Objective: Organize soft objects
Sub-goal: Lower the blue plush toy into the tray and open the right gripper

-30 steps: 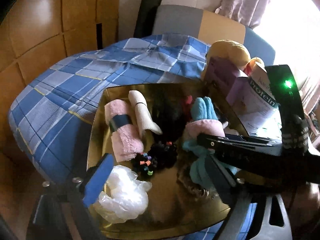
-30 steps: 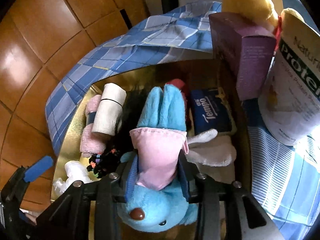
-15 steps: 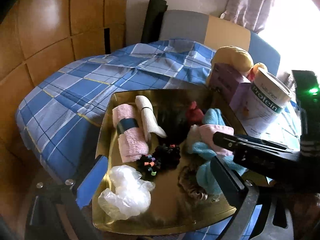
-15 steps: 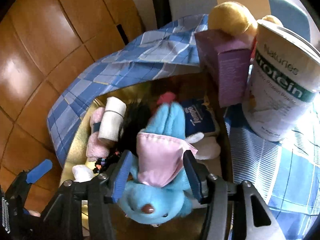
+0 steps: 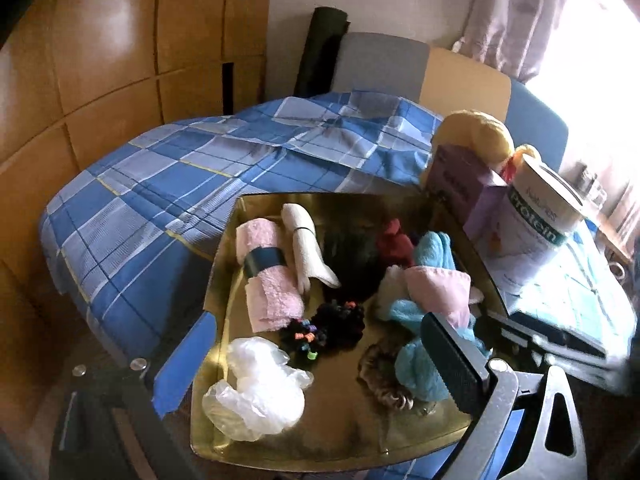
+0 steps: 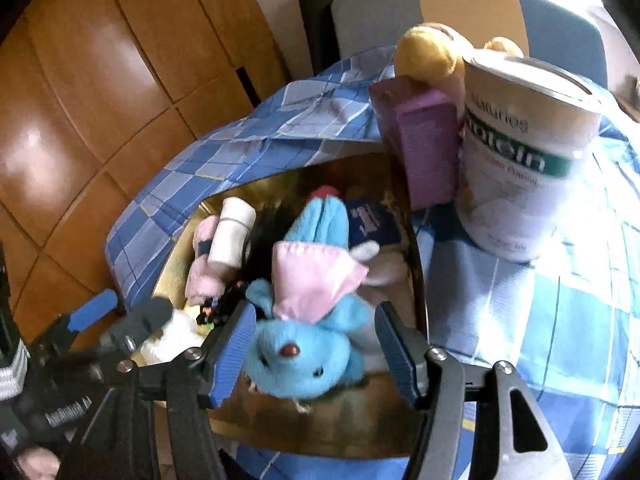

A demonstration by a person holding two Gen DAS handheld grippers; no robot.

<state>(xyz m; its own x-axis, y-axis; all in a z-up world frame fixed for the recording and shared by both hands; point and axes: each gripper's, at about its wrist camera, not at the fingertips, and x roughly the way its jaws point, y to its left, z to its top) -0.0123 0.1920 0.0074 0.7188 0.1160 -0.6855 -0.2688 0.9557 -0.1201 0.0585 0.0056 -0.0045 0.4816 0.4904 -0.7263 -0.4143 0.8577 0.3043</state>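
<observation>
While the right gripper (image 6: 316,354) opens, the blue plush toy (image 6: 304,344) lies between its separated pads.
Left gripper (image 5: 320,360): fingers fully apart, empty, over the gold tray (image 5: 332,436).

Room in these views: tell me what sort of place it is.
Probably a home bedroom or living room: wood wardrobe panels, a window curtain, and a checked blue cloth under a gold tray of soft toys.

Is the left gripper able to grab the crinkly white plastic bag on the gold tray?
Probably yes: the left gripper is wide open, and the crinkly white plastic bag lies uncovered just ahead between its fingers.
</observation>
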